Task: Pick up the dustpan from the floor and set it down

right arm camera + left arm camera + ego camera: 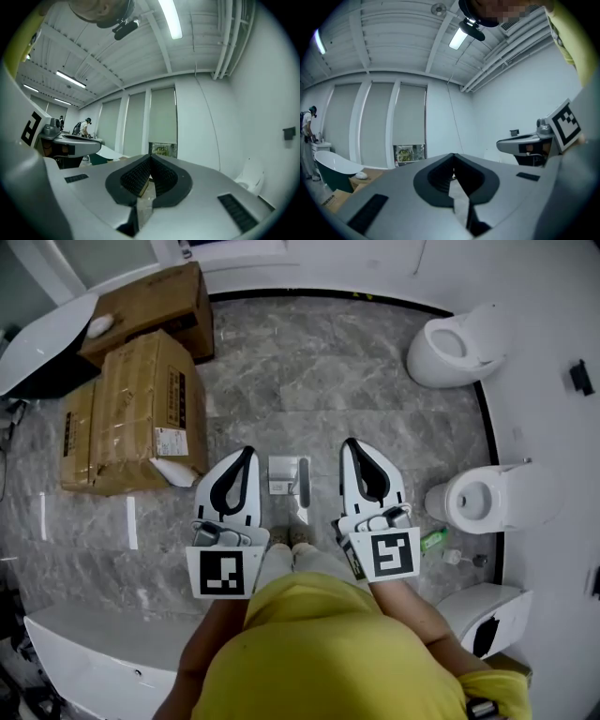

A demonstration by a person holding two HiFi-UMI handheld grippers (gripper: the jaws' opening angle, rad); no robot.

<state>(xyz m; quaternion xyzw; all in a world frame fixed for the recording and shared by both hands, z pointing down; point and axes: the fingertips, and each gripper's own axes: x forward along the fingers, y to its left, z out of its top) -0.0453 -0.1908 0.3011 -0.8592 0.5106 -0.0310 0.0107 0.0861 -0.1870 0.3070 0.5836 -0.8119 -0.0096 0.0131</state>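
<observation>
Yellow shirt [319,652] fills the bottom of the head view, nearest the lens, with both marker cubes just above it. From there I read the left gripper [246,454] and the right gripper [349,442] side by side, held level above the floor. Each gripper's own view shows its black pads meeting at the tip, so both are pressed together with nothing between them.

The dustpan [284,474] lies on the grey stone floor [309,381] in the middle of the frame, between the two grippers and just beyond the shoes [288,536]. It is a pale tray with a darker handle [303,482] along its right side. Neither gripper touches it.

I judge it to be light, stiff plastic that is smooth enough to slip in a shallow pinch. I would take it by the handle with the right gripper, pads well down the shaft, since the thin tray wall may flex or tip.

Open room is best straight ahead, where bare floor runs to the top of the frame. Cardboard boxes [141,409] crowd the upper left. One toilet [455,348] sits at the upper right and another [487,498] at the right edge near the right gripper, so a swing that way is tight. A white tub rim [84,652] closes the lower left.
</observation>
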